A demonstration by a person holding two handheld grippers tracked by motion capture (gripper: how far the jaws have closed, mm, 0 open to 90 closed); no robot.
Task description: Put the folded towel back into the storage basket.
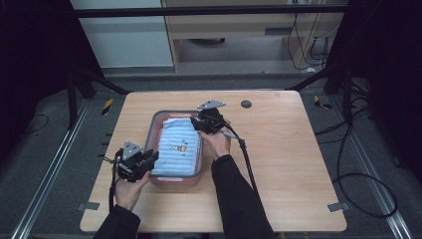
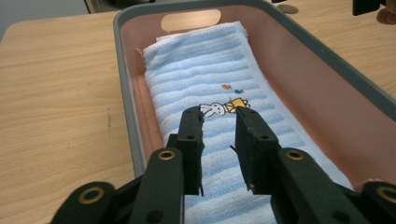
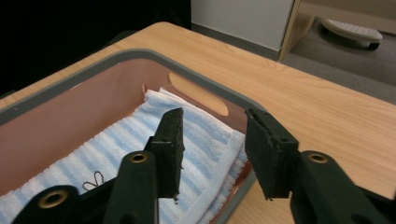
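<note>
Folded light-blue striped towel with rabbit print (image 1: 176, 147) lies flat inside pink grey-rimmed plastic tub (image 1: 155, 124), centre frame on wooden bench (image 1: 278, 149). Left hand-held gripper (image 2: 219, 121) at lower left, right hand-held gripper (image 3: 212, 123) at upper right: both part-open, empty, over opposite towel ends, probably to pinch and lift evenly.

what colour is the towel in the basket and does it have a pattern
Light blue towel with white stripes and a small rabbit picture, clearest in the left gripper view.

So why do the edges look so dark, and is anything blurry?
High view: the table is lit, the surroundings fall to black. Left gripper view: the towel is sharp, the near fingers soft. Right gripper view: black upper-left corner, basin rim clear.
</note>
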